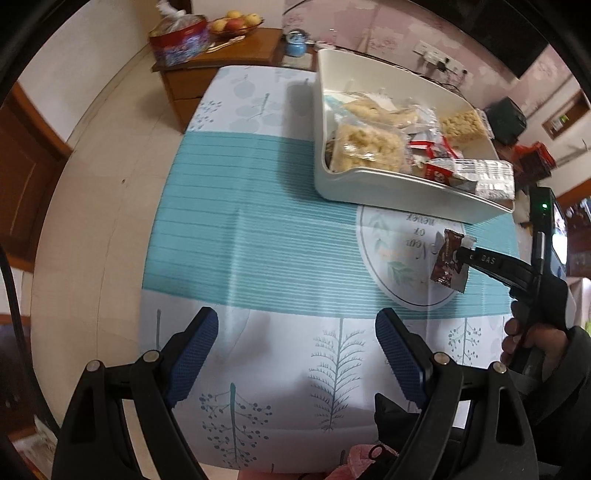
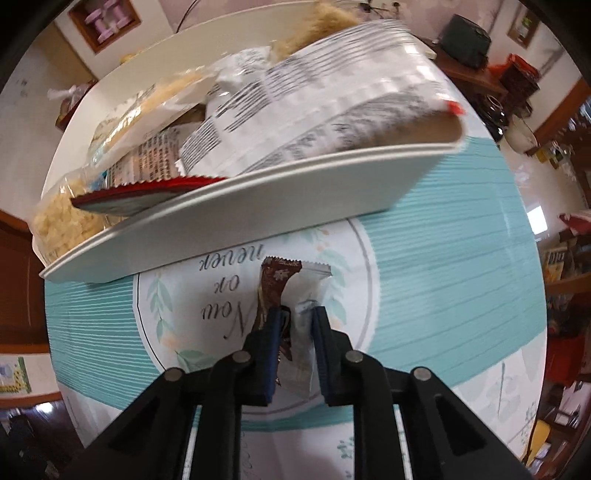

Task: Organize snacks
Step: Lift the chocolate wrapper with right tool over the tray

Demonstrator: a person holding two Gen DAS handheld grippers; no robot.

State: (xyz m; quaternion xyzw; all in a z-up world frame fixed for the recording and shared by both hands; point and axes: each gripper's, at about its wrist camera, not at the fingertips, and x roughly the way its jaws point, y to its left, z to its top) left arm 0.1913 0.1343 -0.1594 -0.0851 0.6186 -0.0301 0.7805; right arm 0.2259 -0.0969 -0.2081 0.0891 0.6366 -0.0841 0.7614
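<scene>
A brown snack packet (image 1: 447,258) hangs a little above the tablecloth, and my right gripper (image 1: 460,256) is shut on it. In the right wrist view the blue pads pinch the brown snack packet (image 2: 275,284) near its lower end, with my right gripper (image 2: 299,314) over the round printed emblem. Just beyond stands the white bin (image 2: 258,199), which holds several wrapped snacks. In the left wrist view the white bin (image 1: 369,184) sits at the upper right, with puffed-rice bars (image 1: 364,147) and red-and-white packets (image 1: 439,171) inside. My left gripper (image 1: 295,325) is open over bare cloth, holding nothing.
The table's left edge (image 1: 147,258) drops to a pale tiled floor. A wooden cabinet (image 1: 221,62) behind carries a red tin (image 1: 177,37), a fruit bowl (image 1: 234,22) and a blue kettle (image 1: 296,42). A person's hand (image 1: 517,339) holds the right gripper's handle.
</scene>
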